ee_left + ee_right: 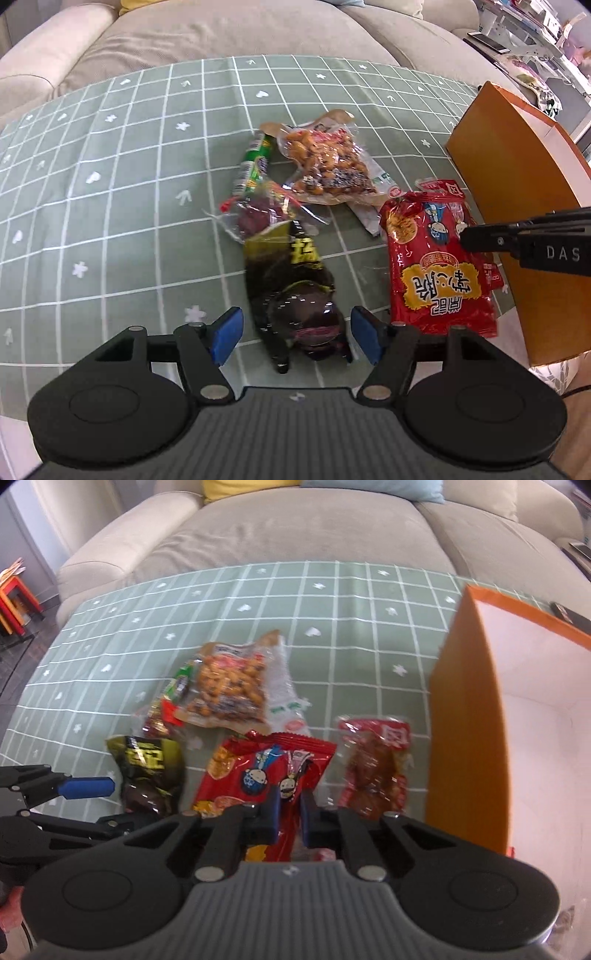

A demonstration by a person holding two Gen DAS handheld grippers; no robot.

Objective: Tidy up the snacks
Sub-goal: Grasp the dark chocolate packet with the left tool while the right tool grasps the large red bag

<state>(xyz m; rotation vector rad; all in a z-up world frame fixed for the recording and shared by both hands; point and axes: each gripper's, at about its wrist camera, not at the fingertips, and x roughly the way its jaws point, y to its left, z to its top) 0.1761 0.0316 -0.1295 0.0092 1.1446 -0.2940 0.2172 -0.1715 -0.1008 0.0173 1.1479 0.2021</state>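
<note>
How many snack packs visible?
7: green stick, peanuts, white pack under them, small red-clear pack, black pack, red bag in right gripper, meat pack by orange box. More may be hidden.

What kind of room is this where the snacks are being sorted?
Most likely a home living room: a beige sofa with cushions stands right behind a low table under a green grid tablecloth, and snack packets lie scattered on it.

The counter [110, 177], under a green grid cloth, carries a peanut pack [325, 162] at centre, a black pouch [291, 280] at 6 o'clock, and an orange box [517, 192] at 3 o'clock.
</note>
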